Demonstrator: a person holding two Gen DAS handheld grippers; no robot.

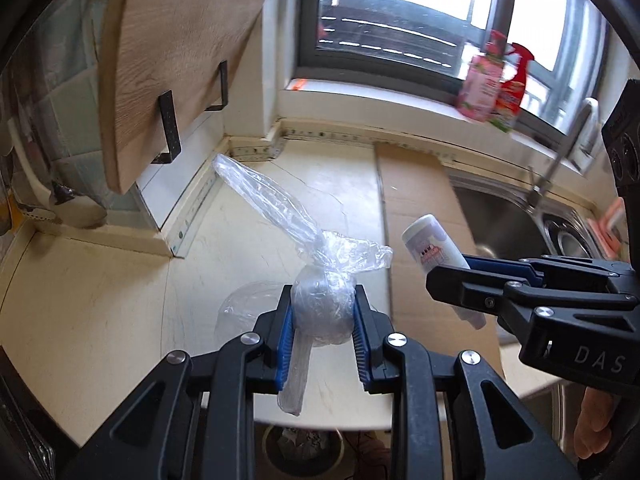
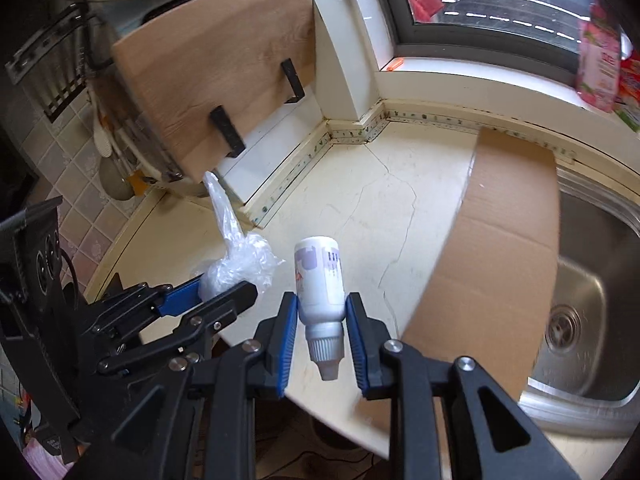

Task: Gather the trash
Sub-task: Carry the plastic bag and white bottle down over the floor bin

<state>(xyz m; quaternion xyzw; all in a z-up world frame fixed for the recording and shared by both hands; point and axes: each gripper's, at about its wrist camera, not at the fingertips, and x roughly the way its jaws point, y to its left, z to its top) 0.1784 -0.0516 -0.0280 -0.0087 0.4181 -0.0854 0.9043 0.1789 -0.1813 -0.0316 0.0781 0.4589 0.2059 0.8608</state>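
Your left gripper (image 1: 323, 314) was clamped on a wad of clear plastic wrap (image 1: 322, 308), its blue pads pressed against both sides of the balled part at the bottom centre of the left wrist frame, with a long twisted tail of film rising toward the upper left and a shorter strip hanging below the jaws. Your right gripper (image 2: 322, 330) was closed on a small white bottle (image 2: 321, 286), held cap-down between its pads at lower centre of the right wrist frame, the labelled body pointing up and away. Both pieces of trash were off the surface, above the front edge of the cream countertop (image 2: 352, 200). Each gripper appeared in the other's view, just beside its partner. A flat sheet of cardboard (image 2: 504, 240) lay on the counter toward the right, touching the rim of the steel sink (image 2: 592, 280). A wooden cutting board (image 2: 224, 80) hung in black brackets at upper left, and a pink pouch (image 1: 482, 88) stood on the window sill at upper right.
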